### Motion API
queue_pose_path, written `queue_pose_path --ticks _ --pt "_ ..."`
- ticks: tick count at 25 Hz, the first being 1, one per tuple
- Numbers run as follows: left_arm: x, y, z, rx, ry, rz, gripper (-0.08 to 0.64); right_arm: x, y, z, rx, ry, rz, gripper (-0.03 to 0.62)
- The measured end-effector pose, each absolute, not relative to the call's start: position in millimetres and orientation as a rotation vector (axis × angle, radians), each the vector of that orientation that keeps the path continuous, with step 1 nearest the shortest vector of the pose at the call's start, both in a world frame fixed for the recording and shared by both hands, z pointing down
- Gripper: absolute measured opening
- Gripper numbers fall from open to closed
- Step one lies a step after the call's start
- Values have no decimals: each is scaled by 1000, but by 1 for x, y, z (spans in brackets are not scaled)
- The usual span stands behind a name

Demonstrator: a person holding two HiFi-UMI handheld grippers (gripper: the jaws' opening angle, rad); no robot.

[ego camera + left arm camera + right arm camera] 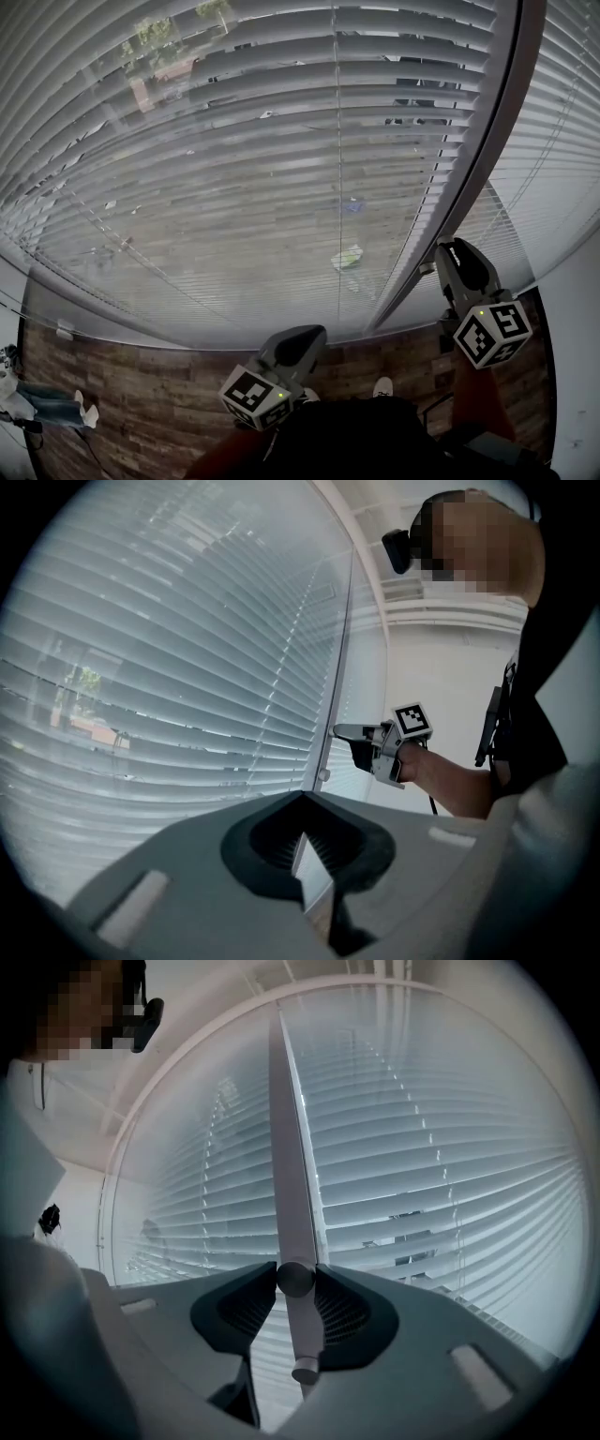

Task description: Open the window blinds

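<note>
White horizontal blinds (262, 141) fill the window ahead, and the ground outside shows dimly between the slats. A long grey tilt wand (469, 169) hangs down in front of them. My right gripper (442, 253) points level at the wand. In the right gripper view both pads of that gripper (296, 1279) press on the wand (291, 1147), which runs up between them. The left gripper view shows the same right gripper (342, 731) on the thin wand (337, 667). My left gripper (309, 336) hovers lower and to the left, short of the blinds. Its jaws (302, 799) meet with nothing held.
A second blind (562, 141) covers the window to the right of the wand, with a white wall (572, 309) beside it. Wooden floor (122, 375) lies below the sill. Someone's legs and shoes (47, 403) show at the far left.
</note>
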State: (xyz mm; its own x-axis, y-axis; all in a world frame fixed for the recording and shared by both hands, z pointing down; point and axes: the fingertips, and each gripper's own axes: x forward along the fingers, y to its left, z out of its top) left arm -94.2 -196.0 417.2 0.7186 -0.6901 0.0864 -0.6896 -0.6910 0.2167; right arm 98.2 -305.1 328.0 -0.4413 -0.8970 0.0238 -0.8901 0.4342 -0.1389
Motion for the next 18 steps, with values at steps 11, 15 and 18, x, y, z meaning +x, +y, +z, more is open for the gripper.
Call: queue_pose_path --ticks 11,15,18 --pt "-93 -197 416 2698 -1098 -9 0 98 -306 328 -1650 2635 -165 152" --pt "-92 -195 416 2695 -1092 -24 0 97 -305 328 -1644 2636 -165 152" --pt "-92 -195 414 2697 -1086 -35 0 97 -305 328 -1650 2638 -162 150"
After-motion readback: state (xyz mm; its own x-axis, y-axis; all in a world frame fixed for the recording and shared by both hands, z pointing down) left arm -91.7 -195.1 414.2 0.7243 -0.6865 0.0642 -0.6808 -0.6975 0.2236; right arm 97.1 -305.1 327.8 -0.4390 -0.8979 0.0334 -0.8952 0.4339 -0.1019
